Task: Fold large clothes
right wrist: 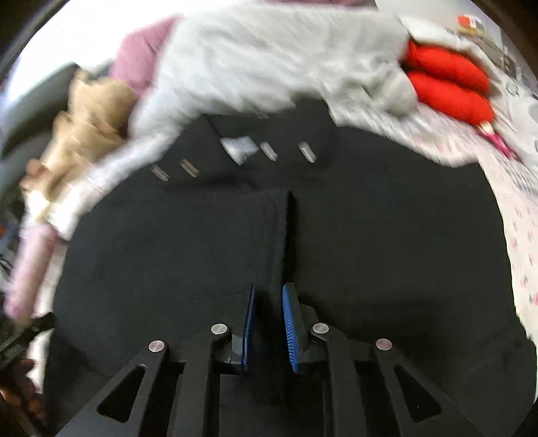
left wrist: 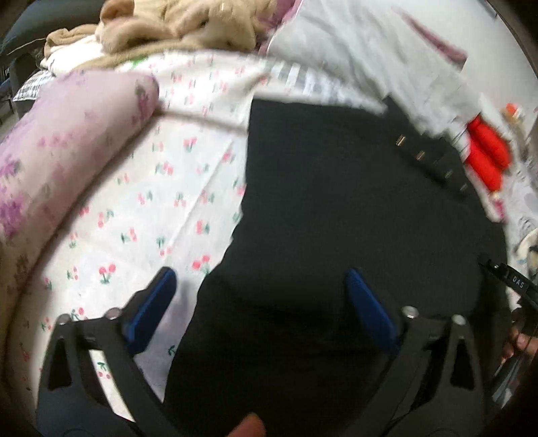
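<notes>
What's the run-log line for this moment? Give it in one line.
left gripper: open, over black garment edge | right gripper: shut on black garment fold | black garment: spread on cherry-print sheet

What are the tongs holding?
The right tongs pinch a raised fold of the black garment. The left tongs are open, holding nothing.

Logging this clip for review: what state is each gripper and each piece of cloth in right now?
left gripper: open, jaws wide over the garment's edge
right gripper: shut on a fold of the black garment
black garment: spread on the bed, partly folded
cherry-print sheet: laid flat under the garment
grey-white cloth: crumpled, overlapping the garment's far edge
tan fleece: bunched in a heap
</notes>
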{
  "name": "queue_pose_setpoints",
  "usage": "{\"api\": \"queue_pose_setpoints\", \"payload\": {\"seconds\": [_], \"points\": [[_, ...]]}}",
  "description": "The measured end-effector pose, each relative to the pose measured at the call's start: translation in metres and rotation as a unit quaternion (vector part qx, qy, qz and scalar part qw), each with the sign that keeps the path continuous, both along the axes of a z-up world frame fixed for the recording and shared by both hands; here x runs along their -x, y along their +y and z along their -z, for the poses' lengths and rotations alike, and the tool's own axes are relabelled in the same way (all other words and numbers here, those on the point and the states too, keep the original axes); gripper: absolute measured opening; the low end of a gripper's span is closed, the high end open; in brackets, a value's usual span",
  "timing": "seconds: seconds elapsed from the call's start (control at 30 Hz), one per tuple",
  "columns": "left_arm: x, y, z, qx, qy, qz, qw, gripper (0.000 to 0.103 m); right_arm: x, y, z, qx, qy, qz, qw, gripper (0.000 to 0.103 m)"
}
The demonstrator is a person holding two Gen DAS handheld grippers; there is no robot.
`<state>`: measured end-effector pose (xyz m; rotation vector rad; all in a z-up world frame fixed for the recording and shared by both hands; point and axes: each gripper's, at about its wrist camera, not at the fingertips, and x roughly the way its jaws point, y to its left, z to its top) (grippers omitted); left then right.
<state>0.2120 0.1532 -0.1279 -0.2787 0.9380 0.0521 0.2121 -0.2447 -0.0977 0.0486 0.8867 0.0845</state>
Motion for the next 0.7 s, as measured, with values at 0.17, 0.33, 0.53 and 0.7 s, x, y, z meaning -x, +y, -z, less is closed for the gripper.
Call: {"api": "queue_pose_setpoints", "payload": {"seconds": [0.17, 0.33, 0.53, 0.7], "points": [[-0.004, -0.003, 0.017, -0.015, 0.023, -0.002, 0.9996, 0.094, 0.01, -0.015, 0.018, 0.021, -0.009, 0.001, 1.0, 0.055], [0.001, 0.003, 0.003, 0.03, 0.022, -0.005, 0.9993, 0.094, 0.013, -0.029, 0.001, -0.022, 0.01, 0.0, 1.0, 0.068], [0.025, 0.006, -0.036, 0.079, 0.009, 0.026, 0.9965, 0.094, 0.061, -0.049, -0.053, -0.107, -0.013, -0.029, 0.994, 0.083], [0.066, 0.008, -0.084, 0.103, 0.015, 0.053, 0.9931, 0.094, 0.129, -0.086, -0.095, -0.101, -0.047, -0.039, 0.993, 0.085]]}}
